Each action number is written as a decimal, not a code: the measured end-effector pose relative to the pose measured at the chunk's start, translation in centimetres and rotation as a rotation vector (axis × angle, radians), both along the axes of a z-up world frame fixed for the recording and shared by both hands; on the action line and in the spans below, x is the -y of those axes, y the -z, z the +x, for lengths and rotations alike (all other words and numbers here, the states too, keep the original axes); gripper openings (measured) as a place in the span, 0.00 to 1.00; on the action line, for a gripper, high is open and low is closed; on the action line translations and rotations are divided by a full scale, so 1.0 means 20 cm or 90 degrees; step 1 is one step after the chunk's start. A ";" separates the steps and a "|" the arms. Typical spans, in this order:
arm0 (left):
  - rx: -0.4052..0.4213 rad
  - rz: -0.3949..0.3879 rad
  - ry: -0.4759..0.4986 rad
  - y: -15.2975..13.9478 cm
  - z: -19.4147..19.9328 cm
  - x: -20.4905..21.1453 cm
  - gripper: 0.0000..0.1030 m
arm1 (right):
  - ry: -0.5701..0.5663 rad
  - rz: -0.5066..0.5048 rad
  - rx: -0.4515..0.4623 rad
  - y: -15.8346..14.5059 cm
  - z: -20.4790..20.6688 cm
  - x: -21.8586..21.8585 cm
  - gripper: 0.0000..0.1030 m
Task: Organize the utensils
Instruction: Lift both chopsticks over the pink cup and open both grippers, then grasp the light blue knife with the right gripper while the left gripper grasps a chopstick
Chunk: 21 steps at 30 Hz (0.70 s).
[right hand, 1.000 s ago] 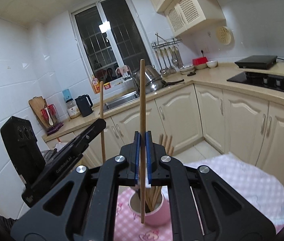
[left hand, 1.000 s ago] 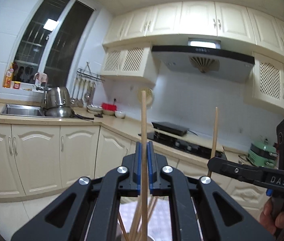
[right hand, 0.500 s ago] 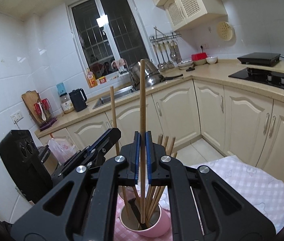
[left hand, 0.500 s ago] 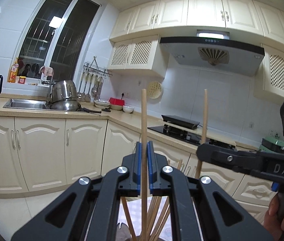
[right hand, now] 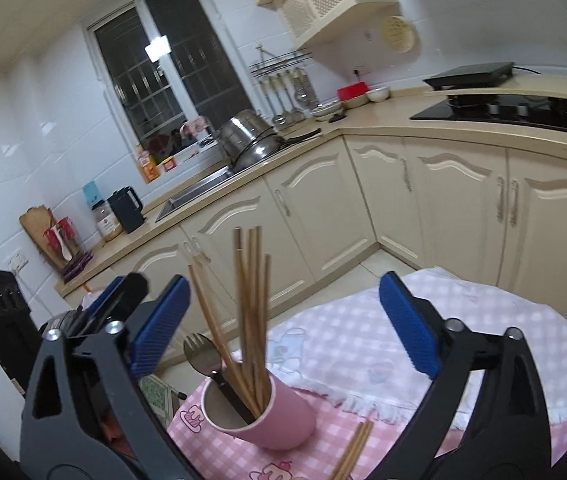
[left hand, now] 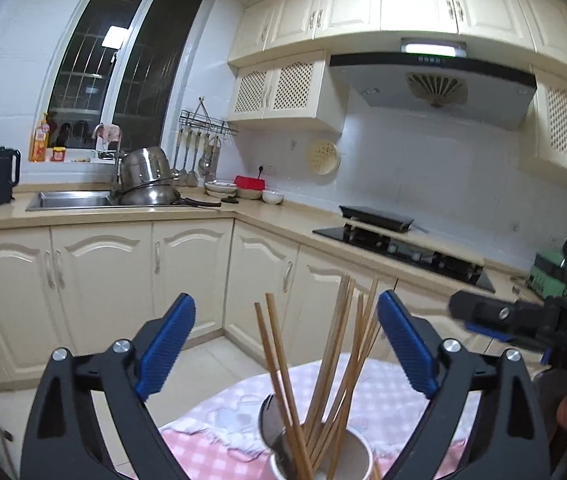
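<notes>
Blue-padded left gripper point(left hand: 286, 346) spread wide, gripping nothing, chopsticks point(left hand: 339, 364) fanning up in the gap between its pads with room on both sides. Directly below, pink cup point(right hand: 261, 414) on the pink checked tablecloth point(right hand: 363, 344), holding the chopsticks and a dark-handled fork point(right hand: 202, 354) leaning toward the left pad. Right gripper point(right hand: 283, 322) likewise spread wide and empty, hovering over the same cup, bundle nearer its left pad, wide gap toward the right pad. Loose chopsticks point(right hand: 353, 450) flat on the cloth just right of the cup. Beyond the table's far edge, open floor before cream cabinets point(right hand: 423, 200).
</notes>
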<state>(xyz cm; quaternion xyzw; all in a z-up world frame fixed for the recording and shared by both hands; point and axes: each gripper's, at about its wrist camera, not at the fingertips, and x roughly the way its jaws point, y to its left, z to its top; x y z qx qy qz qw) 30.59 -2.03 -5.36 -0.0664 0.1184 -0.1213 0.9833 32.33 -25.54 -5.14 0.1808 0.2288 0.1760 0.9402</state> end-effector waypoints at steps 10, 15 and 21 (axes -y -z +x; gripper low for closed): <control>-0.050 0.043 -0.014 -0.05 -0.13 -0.02 0.89 | 0.026 -0.009 -0.018 -0.02 -0.12 0.11 0.93; -0.062 0.051 -0.016 -0.08 -0.20 -0.03 0.89 | 0.036 -0.014 -0.026 -0.02 -0.19 0.15 0.93; -0.062 0.068 -0.011 -0.10 -0.29 -0.02 0.89 | 0.049 -0.026 -0.035 -0.03 -0.29 0.19 0.94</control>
